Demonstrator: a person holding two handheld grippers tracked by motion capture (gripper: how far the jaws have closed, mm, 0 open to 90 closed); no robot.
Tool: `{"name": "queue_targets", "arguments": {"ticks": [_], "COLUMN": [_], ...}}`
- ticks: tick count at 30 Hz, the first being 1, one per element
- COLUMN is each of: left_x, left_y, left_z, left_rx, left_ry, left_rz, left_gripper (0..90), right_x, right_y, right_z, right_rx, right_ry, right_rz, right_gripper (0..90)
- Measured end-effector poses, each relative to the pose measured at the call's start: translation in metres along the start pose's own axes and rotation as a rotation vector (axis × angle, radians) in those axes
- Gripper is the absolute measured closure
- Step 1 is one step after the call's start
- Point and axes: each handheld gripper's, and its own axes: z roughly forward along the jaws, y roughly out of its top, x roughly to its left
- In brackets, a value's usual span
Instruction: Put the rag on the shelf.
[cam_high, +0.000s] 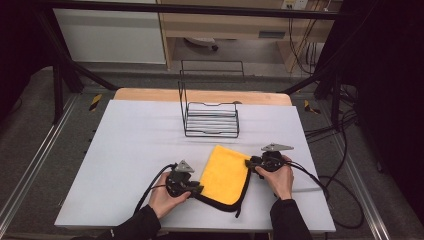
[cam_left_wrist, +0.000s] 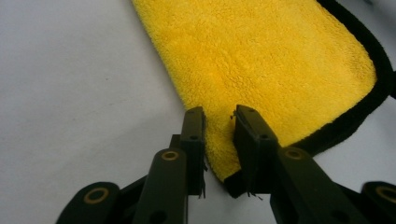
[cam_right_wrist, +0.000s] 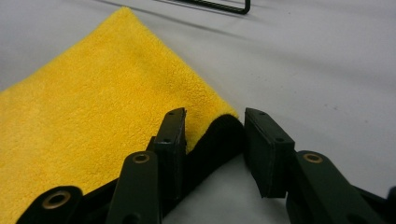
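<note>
A yellow cloth (cam_high: 225, 175) with a black border lies folded on the white table, near its front edge. My left gripper (cam_high: 197, 189) is at the cloth's near left corner. In the left gripper view the jaws (cam_left_wrist: 219, 114) stand close together, and the cloth (cam_left_wrist: 261, 56) corner fills the gap and touches both pads. My right gripper (cam_high: 250, 162) is at the cloth's right edge. In the right gripper view its jaws (cam_right_wrist: 215, 116) straddle a corner of the cloth (cam_right_wrist: 93, 107). The left pad touches it, and a slim gap remains at the right pad.
A black wire rack (cam_high: 210, 120) stands behind the cloth at the middle of the table (cam_high: 135, 145), and its base wire (cam_right_wrist: 219, 5) shows at the top of the right gripper view. Cables trail from both grippers toward the table's front and right edges.
</note>
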Motion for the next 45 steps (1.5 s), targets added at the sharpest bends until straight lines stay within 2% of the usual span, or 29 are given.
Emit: {"name": "queue_targets", "arguments": {"ticks": [3, 6, 12, 16, 21, 29, 32, 36, 37, 39, 45], "left_x": [-0.001, -0.001, -0.005, -0.008, -0.012, -0.009, -0.010, -0.008, -0.007, -0.004, 0.017], "left_y": [0.000, 0.000, 0.000, -0.006, -0.017, -0.038, -0.044, -0.045, -0.044, -0.041, -0.025], "left_z": [0.000, 0.000, -0.005, -0.013, -0.027, -0.048, -0.051, -0.051, -0.051, -0.056, -0.069], "left_rx": [0.001, 0.000, 0.001, 0.013, 0.020, 0.022, 0.011, 0.001, 0.000, -0.017, -0.098], "left_ry": [-0.004, -0.010, 0.000, 0.000, 0.008, 0.025, 0.029, 0.020, 0.016, 0.027, 0.085], "left_rz": [0.001, 0.000, 0.008, 0.005, 0.004, -0.022, -0.031, -0.035, -0.034, -0.028, -0.020], "left_gripper": [76.8, 81.4, 86.3, 86.6, 86.6, 86.6, 86.3, 84.8, 83.9, 82.0, 60.5], "right_x": [0.001, 0.002, 0.004, 0.010, 0.027, 0.053, 0.060, 0.059, 0.058, 0.057, 0.057], "right_y": [0.000, 0.000, 0.001, 0.005, 0.015, 0.027, 0.029, 0.028, 0.027, 0.025, 0.025], "right_z": [0.000, 0.000, 0.000, 0.004, 0.015, 0.034, 0.039, 0.042, 0.042, 0.039, 0.026], "right_rx": [0.007, 0.004, -0.002, -0.008, -0.010, 0.011, 0.012, 0.032, 0.022, 0.018, 0.004], "right_ry": [0.002, 0.022, 0.035, 0.050, 0.099, 0.168, 0.185, 0.157, 0.152, 0.149, 0.151], "right_rz": [0.006, 0.026, 0.055, 0.020, -0.034, -0.079, -0.104, -0.152, -0.166, -0.168, -0.195], "right_gripper": [66.6, 76.4, 80.3, 80.7, 80.9, 80.8, 80.7, 78.5, 76.8, 72.4, 56.6]}}
